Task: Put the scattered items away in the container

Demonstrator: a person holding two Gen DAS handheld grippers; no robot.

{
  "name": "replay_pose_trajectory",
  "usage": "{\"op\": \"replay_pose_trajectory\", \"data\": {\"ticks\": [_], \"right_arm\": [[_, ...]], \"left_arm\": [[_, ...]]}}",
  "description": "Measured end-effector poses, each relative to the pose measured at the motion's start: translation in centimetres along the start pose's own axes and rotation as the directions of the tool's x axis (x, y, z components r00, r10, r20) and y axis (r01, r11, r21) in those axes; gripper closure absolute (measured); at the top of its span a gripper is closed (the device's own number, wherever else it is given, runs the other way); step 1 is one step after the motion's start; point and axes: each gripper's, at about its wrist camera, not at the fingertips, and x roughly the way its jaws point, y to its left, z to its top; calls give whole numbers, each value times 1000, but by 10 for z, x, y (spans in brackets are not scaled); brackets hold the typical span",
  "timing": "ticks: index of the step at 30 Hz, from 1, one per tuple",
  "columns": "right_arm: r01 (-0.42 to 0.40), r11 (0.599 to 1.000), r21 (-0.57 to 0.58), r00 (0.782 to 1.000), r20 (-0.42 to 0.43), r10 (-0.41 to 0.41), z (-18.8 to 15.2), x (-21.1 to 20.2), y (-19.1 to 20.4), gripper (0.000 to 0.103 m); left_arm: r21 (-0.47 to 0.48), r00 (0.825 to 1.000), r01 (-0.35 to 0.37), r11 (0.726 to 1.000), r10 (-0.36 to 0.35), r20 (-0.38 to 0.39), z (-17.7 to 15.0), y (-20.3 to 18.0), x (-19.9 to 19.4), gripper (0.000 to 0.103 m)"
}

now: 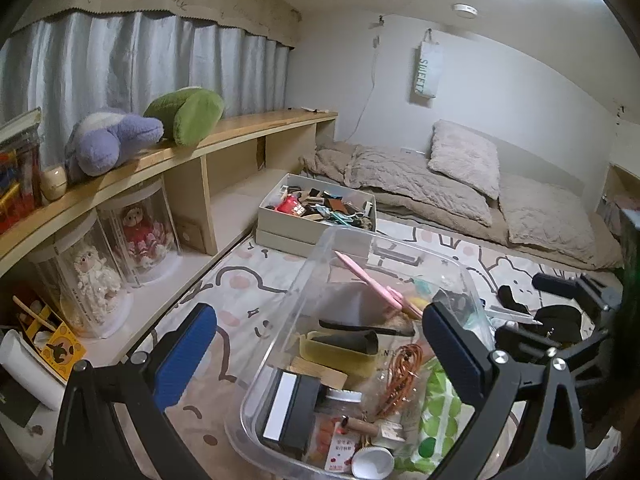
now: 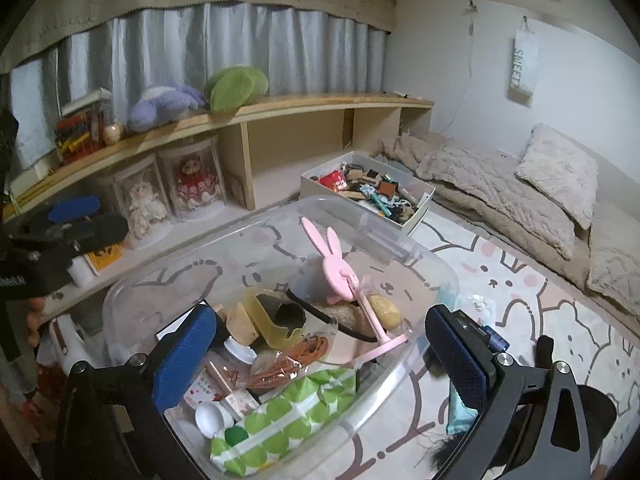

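Container (image 1: 400, 248) lies below open left hand-held gripper (image 1: 320, 348).

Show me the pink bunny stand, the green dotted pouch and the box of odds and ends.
pink bunny stand (image 2: 335, 270), right wrist view, head
green dotted pouch (image 2: 280, 420), right wrist view, middle
box of odds and ends (image 1: 276, 216), left wrist view, front wall

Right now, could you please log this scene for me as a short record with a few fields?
setting: bedroom floor with a cartoon-print rug
container: clear plastic bin, already holding many items
contents seen: pink bunny stand, green dotted pouch, orange cord
left gripper: open, nothing held
right gripper: open, nothing held
background: white box full of small things
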Motion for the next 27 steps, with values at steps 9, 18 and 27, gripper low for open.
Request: {"op": "replay_pose_trajectory", "data": {"ticks": [9,18,27], "right_arm": [[36,999,3,997,64,-36,-19,-49,-14,0],[41,999,35,994,98,-45,-47,-93,-32,0],[49,997,58,988,142,-57,-86,-128,-46,0]], "left_arm": [[57,1000,-14,998,14,7,-19,-27,-18,0],[94,999,-10,996,6,42,-39,-55,-39,0],[161,998,21,987,-31,63,-64,-83,-58,0]]}}
